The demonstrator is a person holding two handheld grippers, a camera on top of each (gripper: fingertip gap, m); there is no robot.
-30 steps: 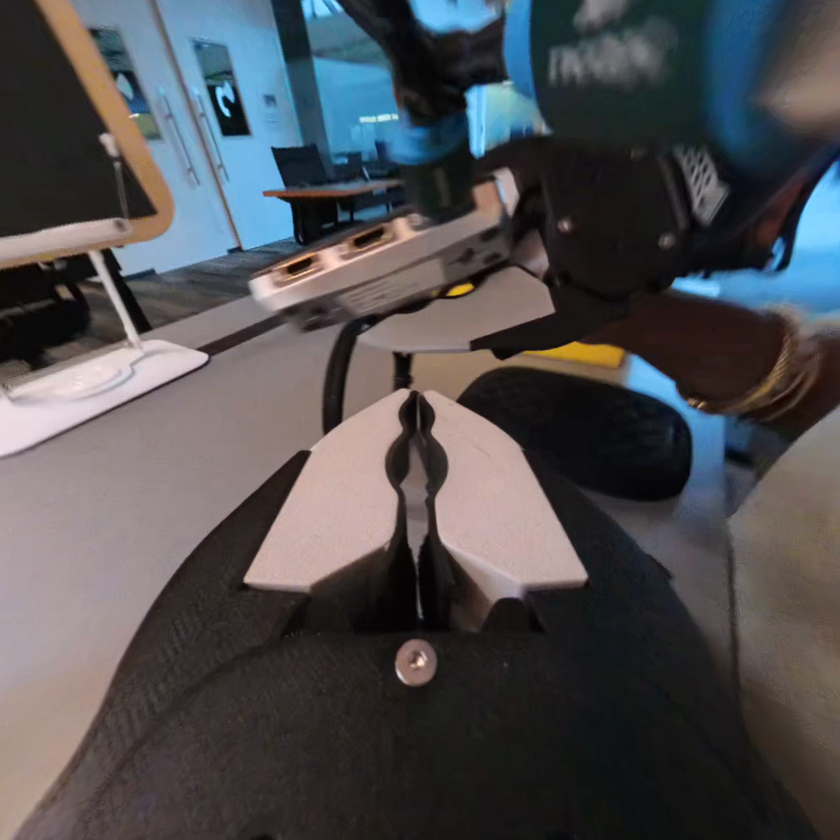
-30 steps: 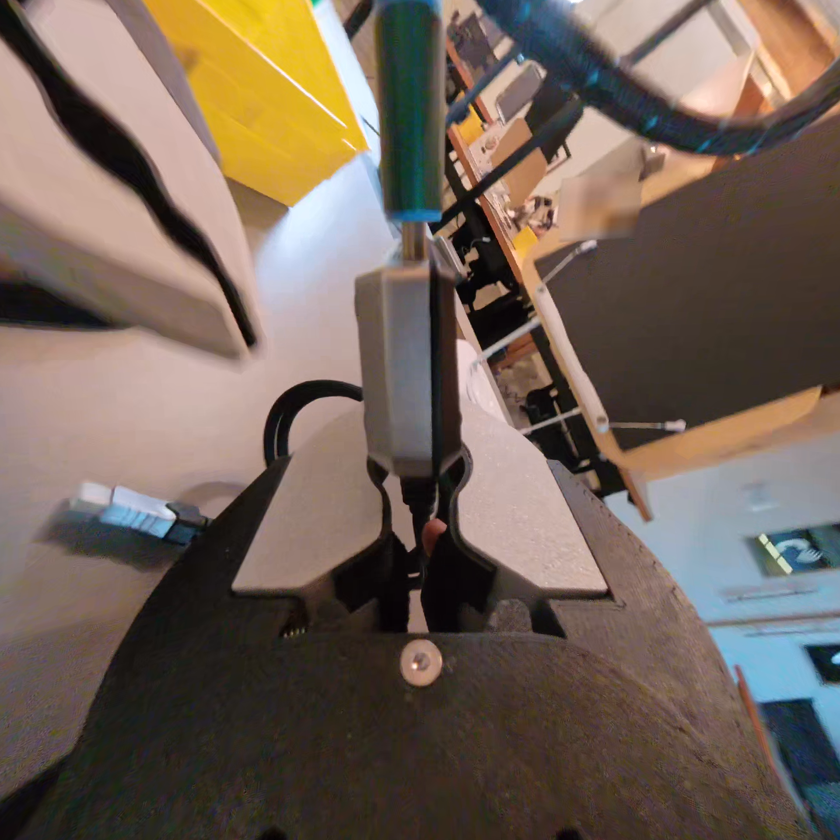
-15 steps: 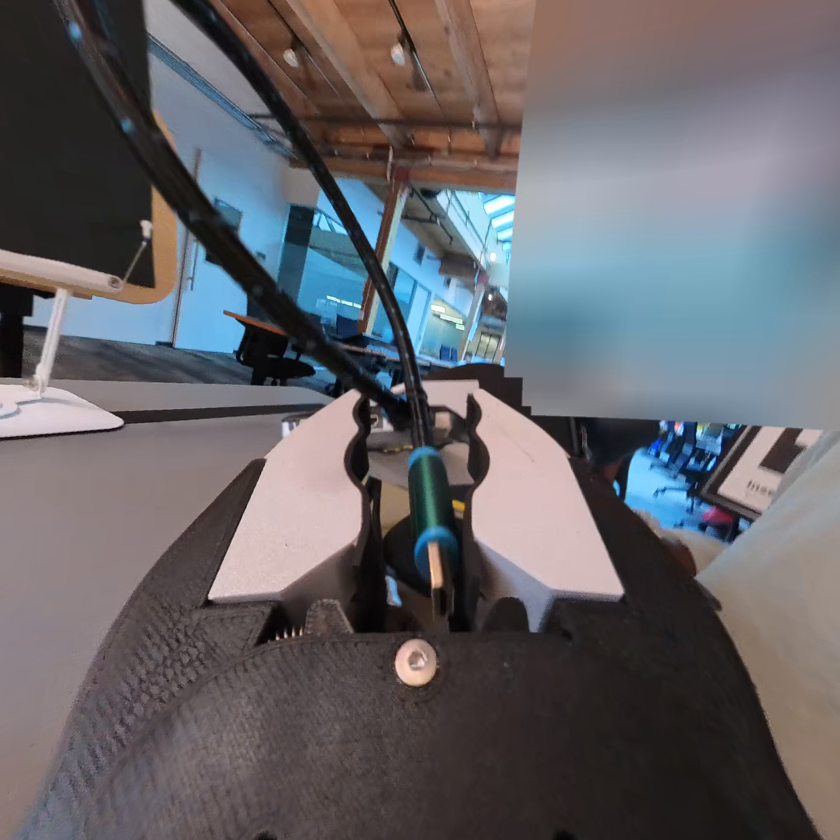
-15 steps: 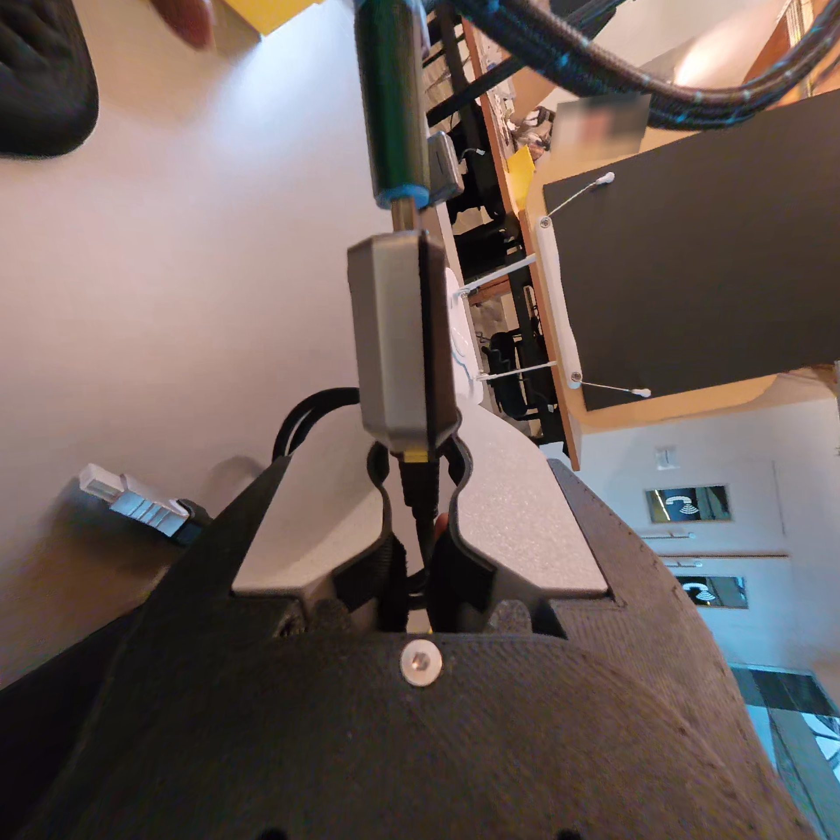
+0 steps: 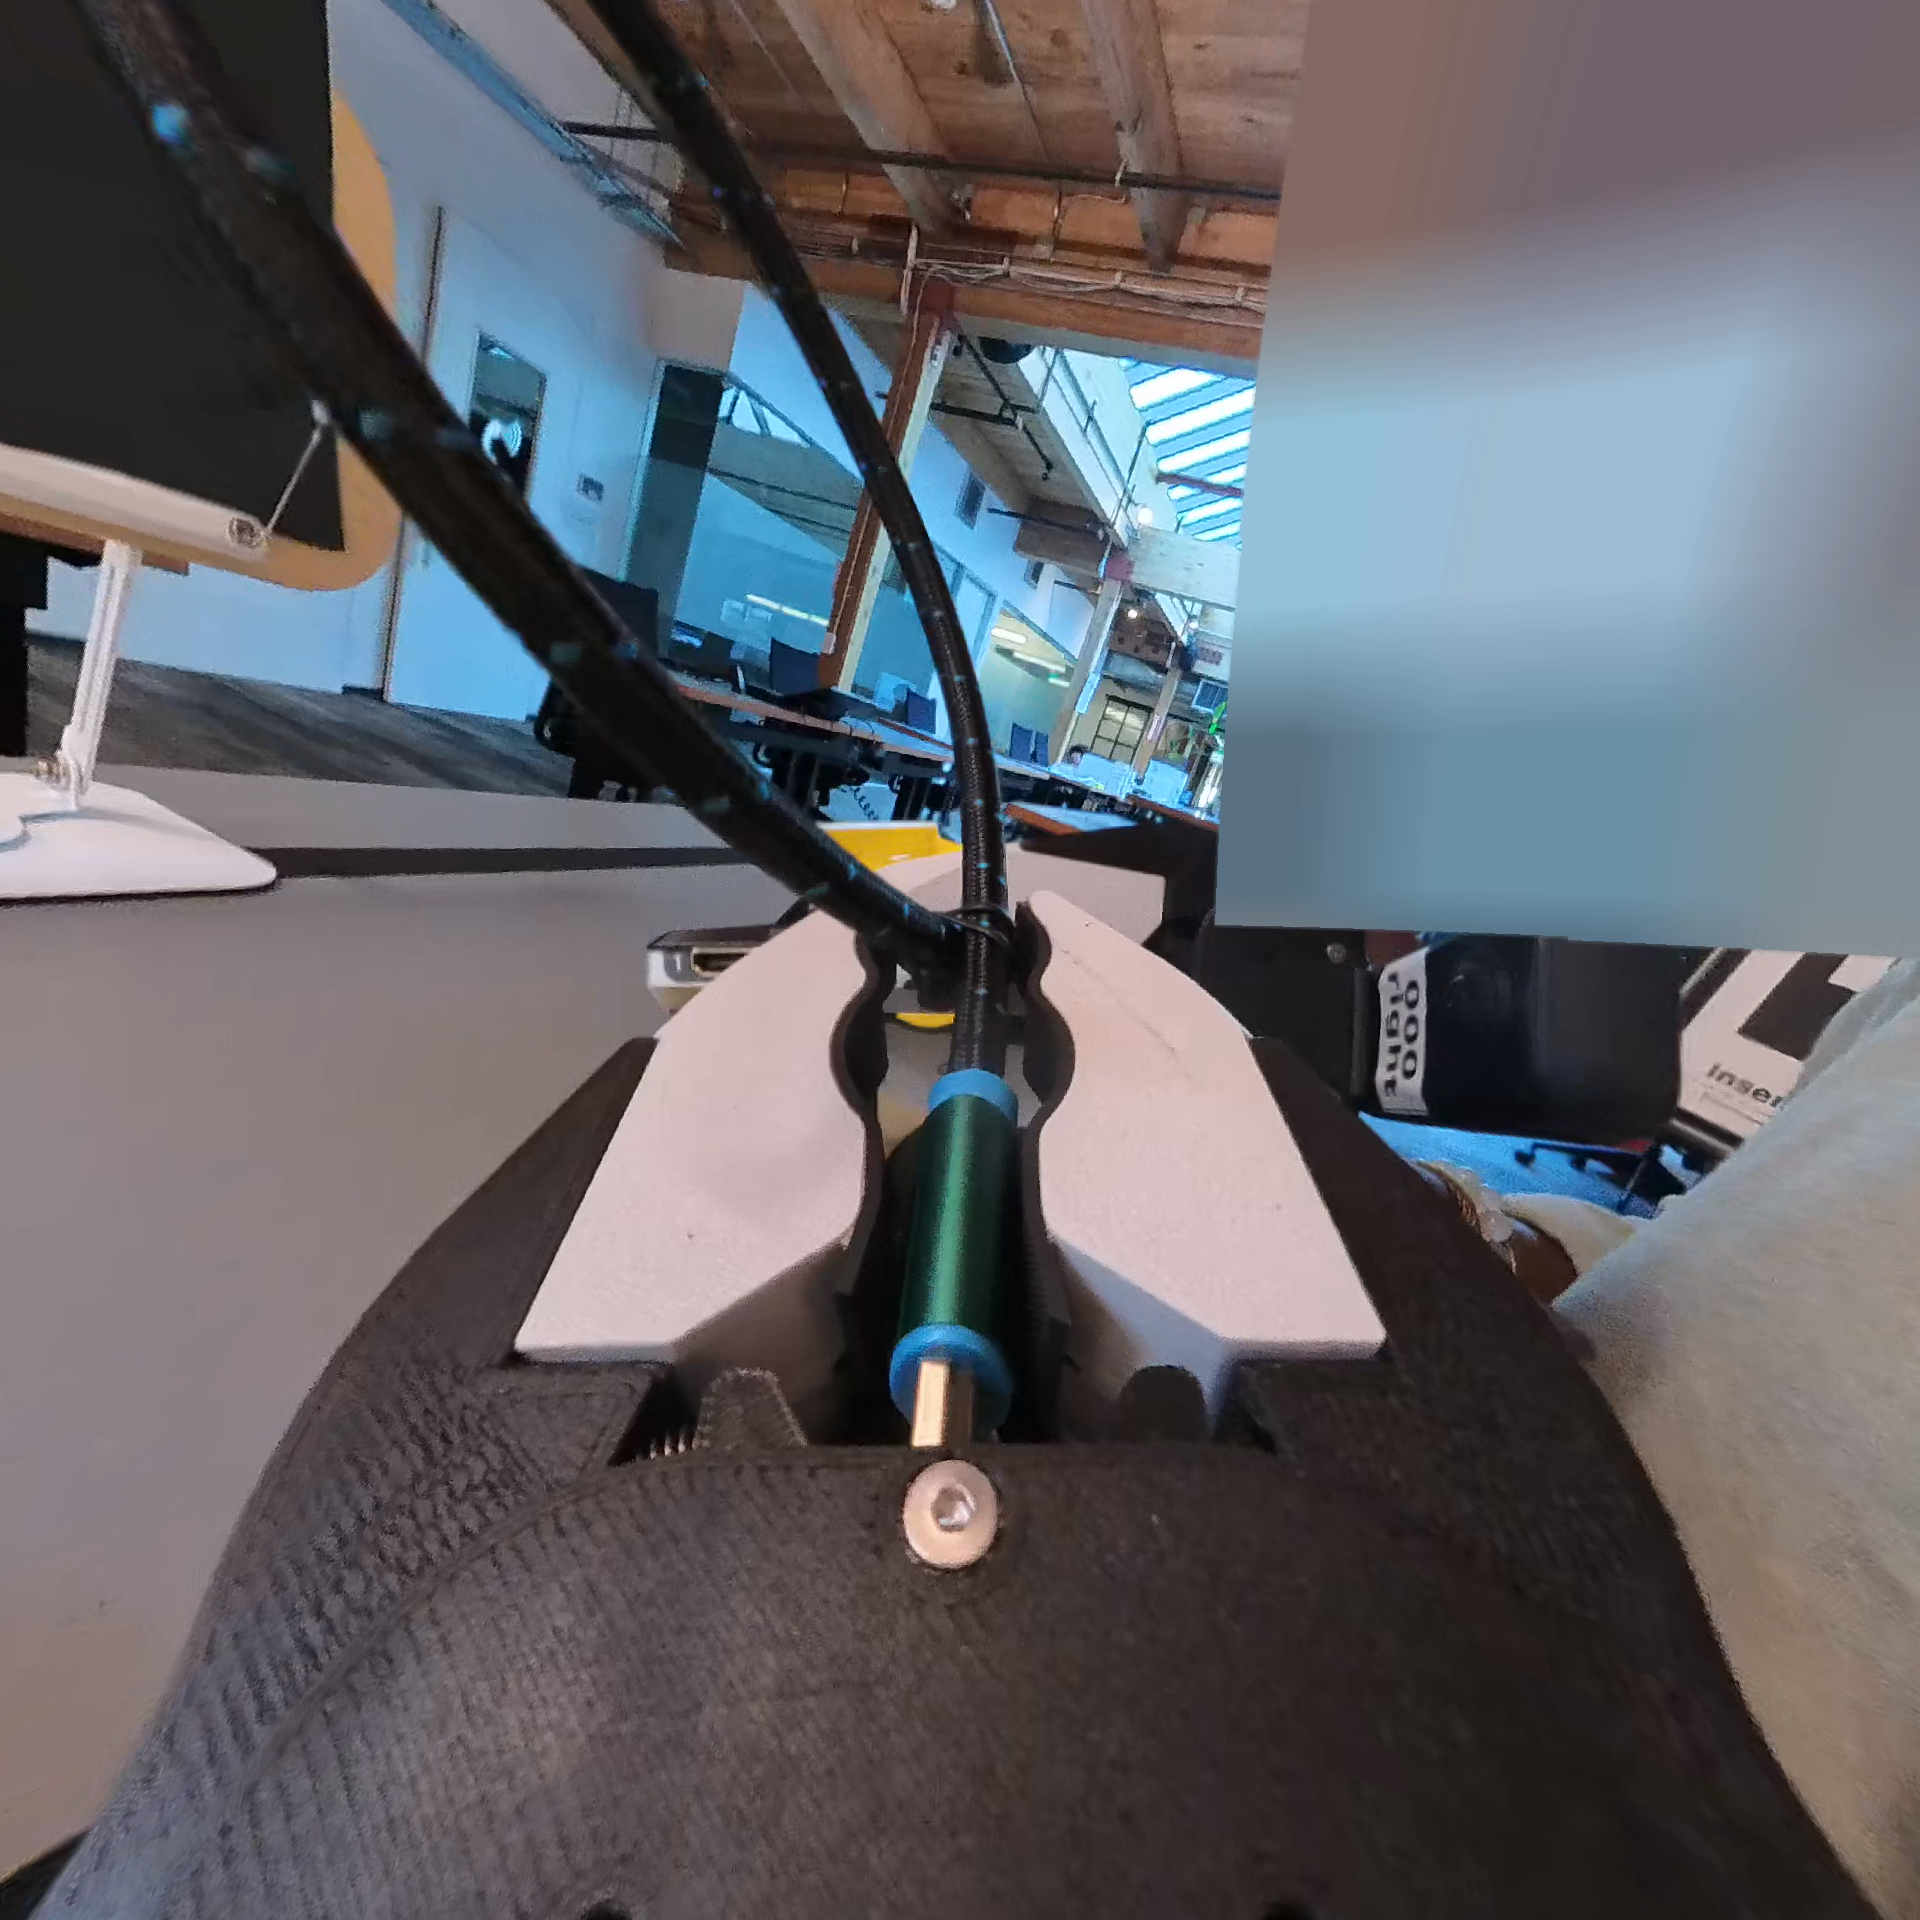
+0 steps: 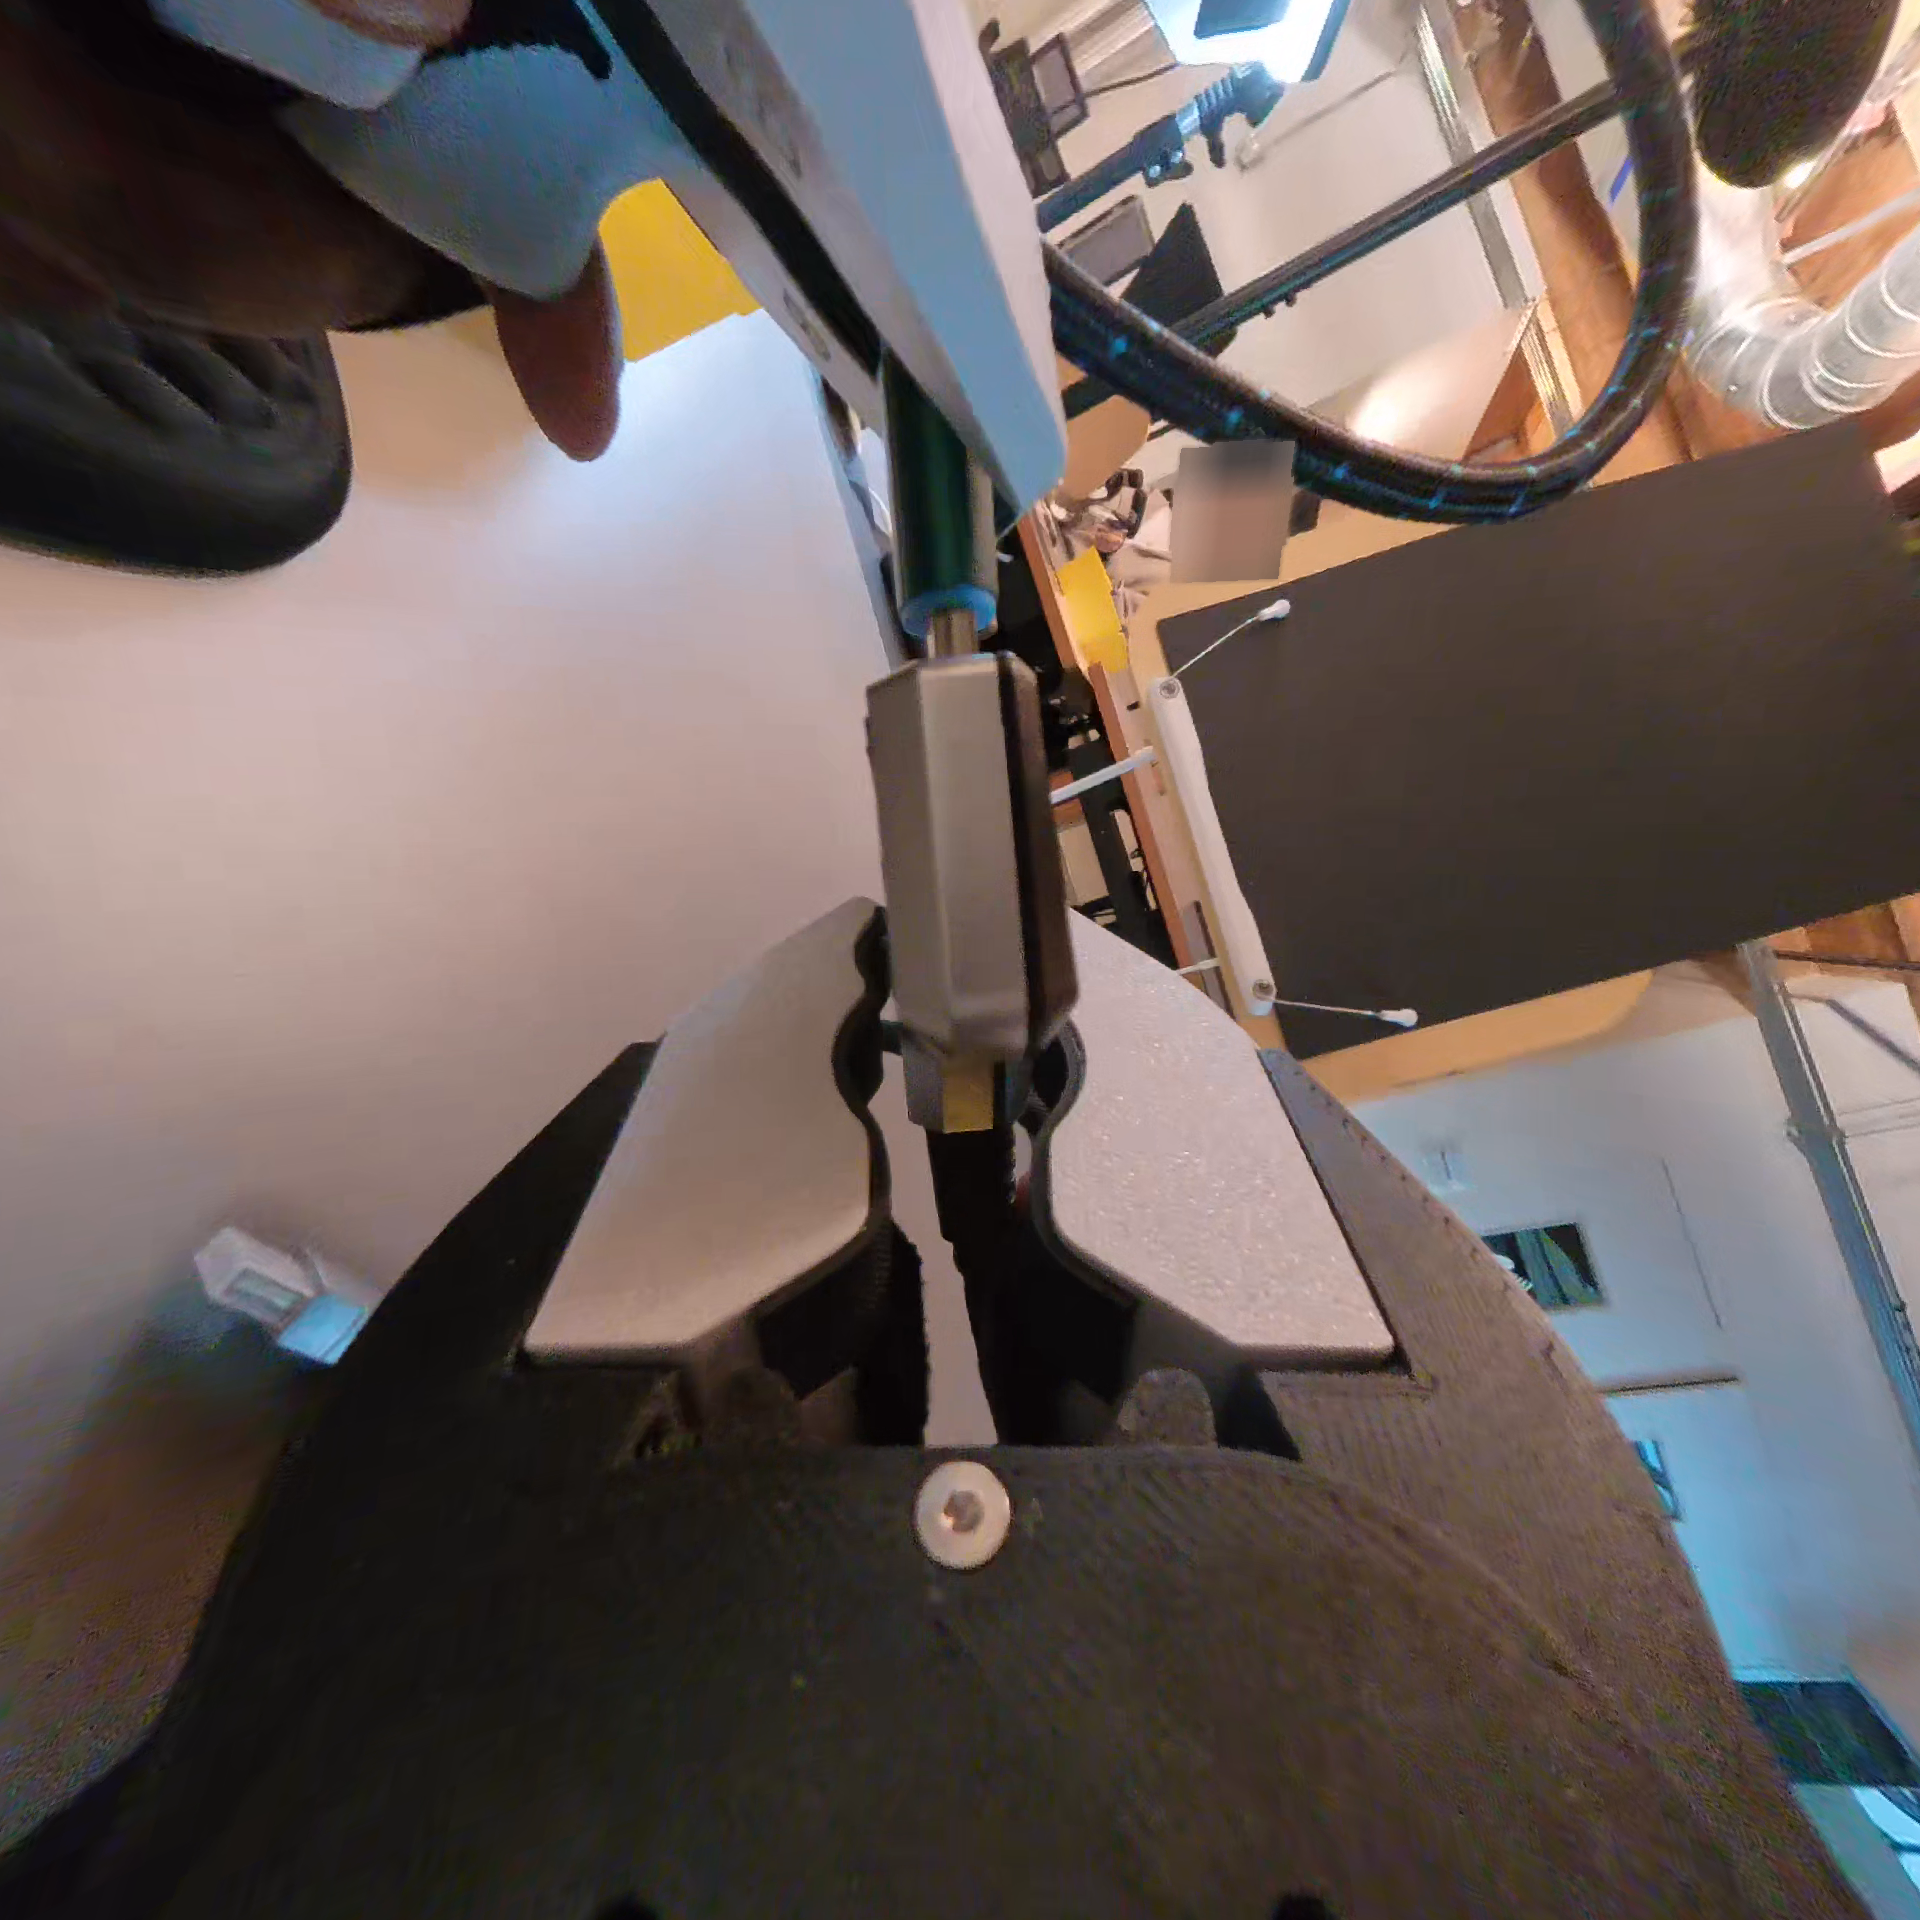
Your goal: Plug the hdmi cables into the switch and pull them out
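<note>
Left gripper (image 5: 951,961): jaws narrow, clamped on the green HDMI plug (image 5: 954,1226). The plug lies lengthwise in the channel between the fingers, metal tip toward the camera, braided cable (image 5: 940,623) rising out past the fingertips and arcing overhead.

Right gripper (image 6: 966,997): jaws narrow around the base of the grey switch (image 6: 961,852), where its own black lead drops between the fingers. The switch stands up out of the jaws, long axis in line with the fingers.

Key relation, from the right wrist view: the plug (image 6: 935,520) comes at the switch's far end, and its metal tip meets the top face. Plug axis and switch axis look nearly collinear. I can't tell how deep the tip sits; my guess is partly seated at most.

Next move, as I judge it: push along that shared axis, no sideways lean, or the connector may bind.

A second plug, pale (image 6: 275,1294), lies on the table (image 6: 416,831), well apart to the left.
</note>
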